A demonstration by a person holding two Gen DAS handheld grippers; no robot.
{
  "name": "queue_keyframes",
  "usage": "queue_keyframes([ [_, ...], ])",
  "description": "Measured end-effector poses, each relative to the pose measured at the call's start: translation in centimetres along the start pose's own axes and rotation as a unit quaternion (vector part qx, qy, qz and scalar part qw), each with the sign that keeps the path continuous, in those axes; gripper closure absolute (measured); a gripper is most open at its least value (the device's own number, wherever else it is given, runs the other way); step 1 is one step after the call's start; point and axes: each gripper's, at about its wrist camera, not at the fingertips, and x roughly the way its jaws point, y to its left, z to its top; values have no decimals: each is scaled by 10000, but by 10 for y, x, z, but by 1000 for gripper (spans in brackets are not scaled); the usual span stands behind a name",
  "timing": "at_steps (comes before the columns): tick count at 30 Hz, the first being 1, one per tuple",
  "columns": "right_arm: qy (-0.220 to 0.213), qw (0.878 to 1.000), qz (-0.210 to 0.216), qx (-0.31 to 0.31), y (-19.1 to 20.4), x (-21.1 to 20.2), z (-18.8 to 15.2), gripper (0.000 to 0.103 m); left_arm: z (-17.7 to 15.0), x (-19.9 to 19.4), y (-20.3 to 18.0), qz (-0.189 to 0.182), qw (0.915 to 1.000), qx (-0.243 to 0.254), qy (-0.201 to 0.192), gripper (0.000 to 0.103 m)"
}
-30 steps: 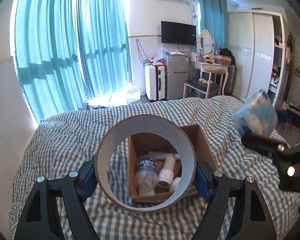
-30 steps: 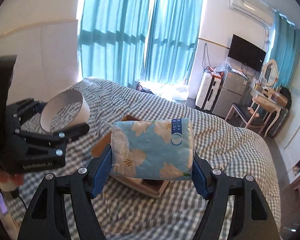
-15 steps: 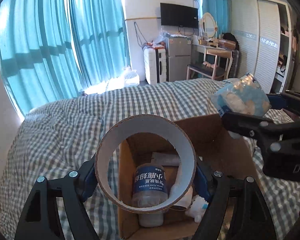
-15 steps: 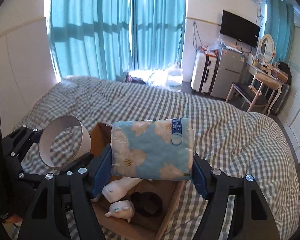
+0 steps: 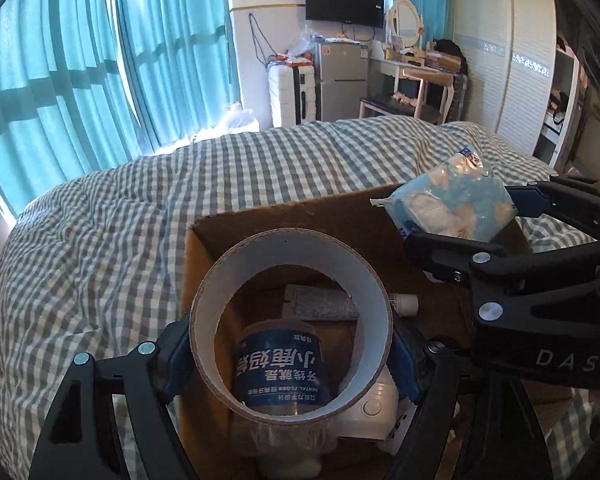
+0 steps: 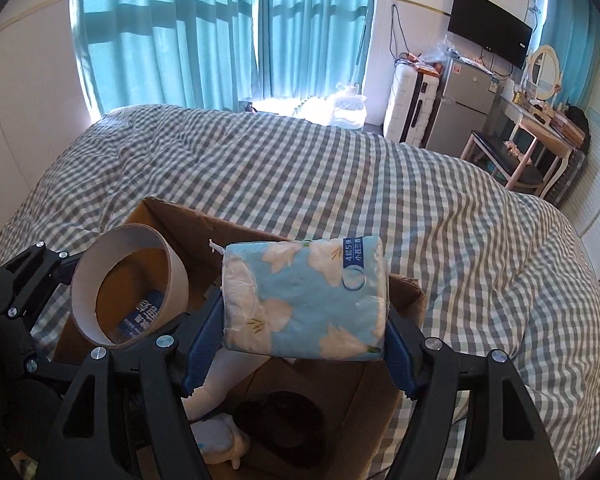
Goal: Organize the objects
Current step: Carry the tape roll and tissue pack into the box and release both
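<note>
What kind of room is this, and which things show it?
Most likely a bedroom in a home. A bed with a checked duvet fills the middle, a dressing table with an oval mirror stands by the wall, and a white wardrobe is beside it. Teal curtains cover the window.

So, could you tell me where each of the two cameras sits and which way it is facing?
Left wrist: rides the left gripper, looking down along its fingers through the tape roll into the cardboard box; the right gripper enters from the right.
Right wrist: rides the right gripper, facing the tissue pack above the box; the left gripper shows at left.
Shared: box, roll, pack, checkered bed.
</note>
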Motion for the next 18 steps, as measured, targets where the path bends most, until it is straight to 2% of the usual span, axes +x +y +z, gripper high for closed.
queue_keyframes([
  [3, 76, 10000, -26, 36, -3, 6, -4, 32, -3, 5, -3, -23, 10000, 69, 58, 22],
  [13, 149, 9998, -34, 94, -1, 1, -7, 30, -6, 3, 1, -304, 9993, -138, 180, 20],
  [16, 99, 9999, -29, 120, -1, -9, -5, 22, -6, -2, 2, -424, 9987, -219, 148, 10],
  [18, 41, 9998, -98, 138, -1, -18, -4, 15, -5, -9, 1, -508, 9983, -280, 114, 7],
])
